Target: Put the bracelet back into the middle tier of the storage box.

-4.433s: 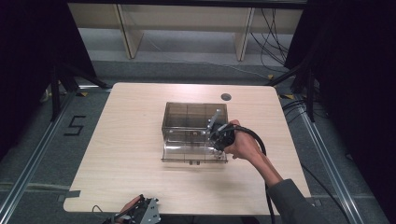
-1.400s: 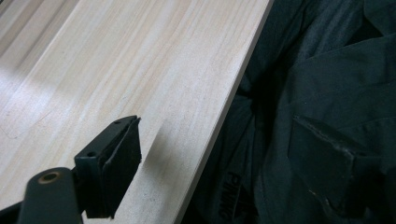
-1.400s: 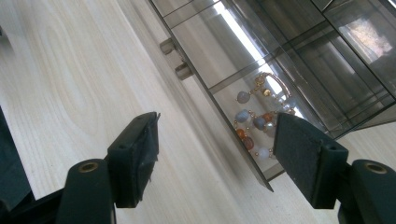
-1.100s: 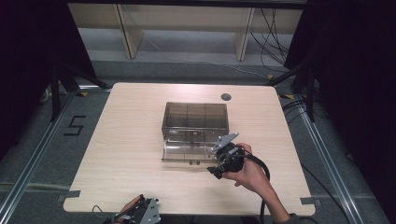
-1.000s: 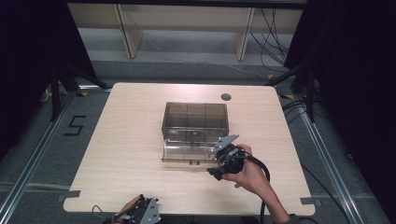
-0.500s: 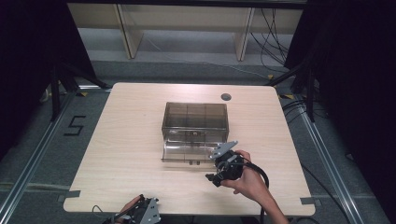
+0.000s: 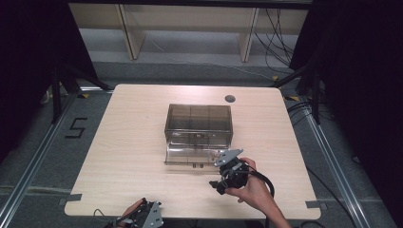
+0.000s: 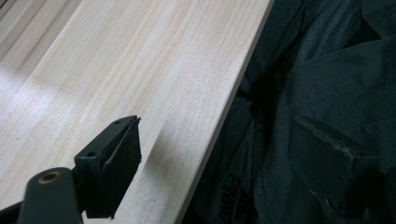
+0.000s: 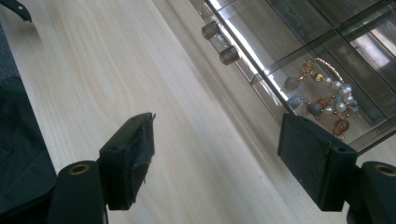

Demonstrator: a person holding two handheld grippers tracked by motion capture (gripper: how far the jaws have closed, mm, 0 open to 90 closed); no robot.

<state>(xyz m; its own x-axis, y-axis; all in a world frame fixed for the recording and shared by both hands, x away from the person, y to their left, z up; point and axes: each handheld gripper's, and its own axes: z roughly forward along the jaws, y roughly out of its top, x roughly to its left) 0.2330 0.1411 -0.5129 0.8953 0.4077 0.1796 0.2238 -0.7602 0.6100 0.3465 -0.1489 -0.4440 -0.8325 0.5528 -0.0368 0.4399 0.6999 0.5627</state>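
A smoky clear box (image 7: 198,118) stands mid-table with its drawer (image 7: 190,156) pulled out toward the front. In the right gripper view, a bead and pearl bracelet (image 9: 322,98) lies in a drawer compartment behind two clear knobs (image 9: 219,44). A hand holds my right gripper (image 7: 223,178) just off the drawer's front right corner, above bare table. It is open (image 9: 224,158) with nothing between its jaws. My left gripper (image 7: 145,217) sits at the table's front edge in the other hand, open (image 8: 219,163), with one pad (image 8: 114,163) over the wood.
The light wooden table (image 7: 133,142) has bare surface to the left, right and front of the box. A round cable port (image 7: 230,99) is set near the far edge. Dark clothing (image 8: 327,93) lies beyond the front edge. Shelving and cables stand behind the table.
My right gripper has drawn back from the drawer toward the table's front and turned leftward. The left gripper has stayed at the front edge. The drawer remains out.
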